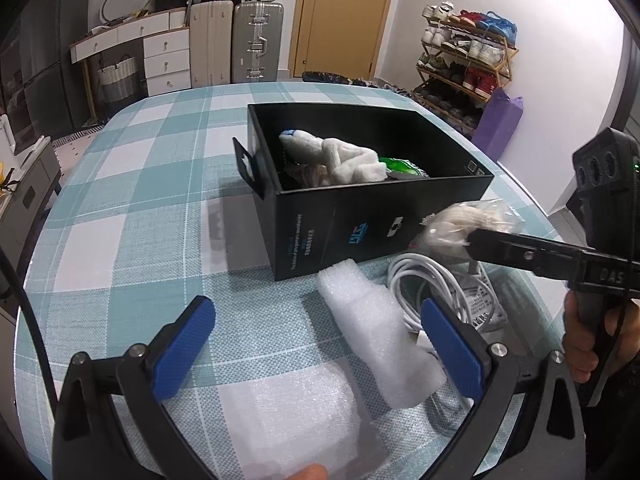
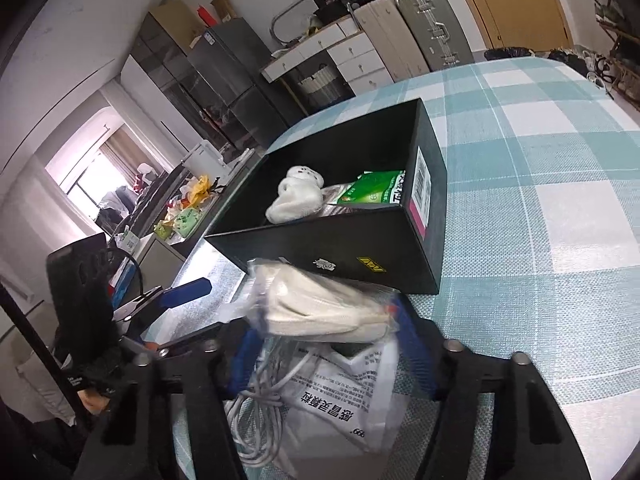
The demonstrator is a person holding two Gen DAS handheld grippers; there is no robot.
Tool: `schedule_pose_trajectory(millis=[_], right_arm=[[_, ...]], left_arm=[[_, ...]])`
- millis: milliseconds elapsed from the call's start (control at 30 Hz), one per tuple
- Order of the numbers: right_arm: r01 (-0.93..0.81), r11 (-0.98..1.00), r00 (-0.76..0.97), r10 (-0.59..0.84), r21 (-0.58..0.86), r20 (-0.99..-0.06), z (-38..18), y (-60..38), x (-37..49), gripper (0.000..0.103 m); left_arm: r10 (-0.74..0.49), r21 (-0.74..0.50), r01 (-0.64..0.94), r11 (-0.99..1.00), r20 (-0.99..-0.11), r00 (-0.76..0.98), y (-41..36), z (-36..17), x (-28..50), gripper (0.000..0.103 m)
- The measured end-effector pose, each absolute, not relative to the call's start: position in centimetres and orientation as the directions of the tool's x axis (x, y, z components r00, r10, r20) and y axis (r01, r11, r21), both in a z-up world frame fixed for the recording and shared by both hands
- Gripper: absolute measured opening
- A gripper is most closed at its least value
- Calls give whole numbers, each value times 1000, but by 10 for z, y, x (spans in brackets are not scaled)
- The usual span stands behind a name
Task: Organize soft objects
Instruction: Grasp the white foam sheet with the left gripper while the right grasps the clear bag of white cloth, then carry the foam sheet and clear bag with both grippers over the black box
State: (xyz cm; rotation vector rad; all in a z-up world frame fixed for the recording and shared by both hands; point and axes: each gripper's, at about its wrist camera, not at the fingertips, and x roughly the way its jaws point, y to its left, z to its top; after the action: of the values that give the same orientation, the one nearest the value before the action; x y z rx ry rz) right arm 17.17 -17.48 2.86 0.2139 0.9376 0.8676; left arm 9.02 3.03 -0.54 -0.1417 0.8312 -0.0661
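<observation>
Right gripper (image 2: pixel 324 320) clamps a bagged cream cloth (image 2: pixel 320 308) just outside the black box (image 1: pixel 360 216), left gripper (image 1: pixel 316 344) wide open, empty; the slippery wrapper could slide free.

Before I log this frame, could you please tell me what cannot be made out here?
- Black cardboard box: items under the white plush toy hidden, both views.
- Clear-bagged cream cloth in right gripper: motion-blurred.
- Coiled white cable: ends hidden by left gripper.
</observation>
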Motion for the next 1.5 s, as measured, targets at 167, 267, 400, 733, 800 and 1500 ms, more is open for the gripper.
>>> schedule_pose_trajectory(millis=[167, 267, 400, 733, 800, 1500], right_arm=[[-575, 656, 316, 729, 489, -607, 35, -180, 168, 55], [-582, 651, 317, 734, 488, -601, 39, -179, 167, 55], [-589, 646, 323, 740, 486, -591, 44, -180, 164, 55], [-611, 632, 324, 749, 477, -577, 50, -180, 161, 55], [-618, 628, 325, 752, 473, -574, 52, -179, 160, 55], [-640, 613, 328, 763, 463, -557, 61, -179, 156, 55]], left_arm=[[-105, -148, -8, 989, -738, 667, 29, -8, 92, 103], [-95, -135, -8, 991, -744, 661, 26, -10, 93, 103], [-90, -123, -4, 992, -748, 658, 25, -11, 93, 103], [-169, -191, 33, 981, -757, 631, 35, -13, 94, 83], [-174, -181, 55, 982, -754, 633, 31, -11, 93, 77], [-250, -222, 127, 967, -723, 644, 25, -4, 86, 23]])
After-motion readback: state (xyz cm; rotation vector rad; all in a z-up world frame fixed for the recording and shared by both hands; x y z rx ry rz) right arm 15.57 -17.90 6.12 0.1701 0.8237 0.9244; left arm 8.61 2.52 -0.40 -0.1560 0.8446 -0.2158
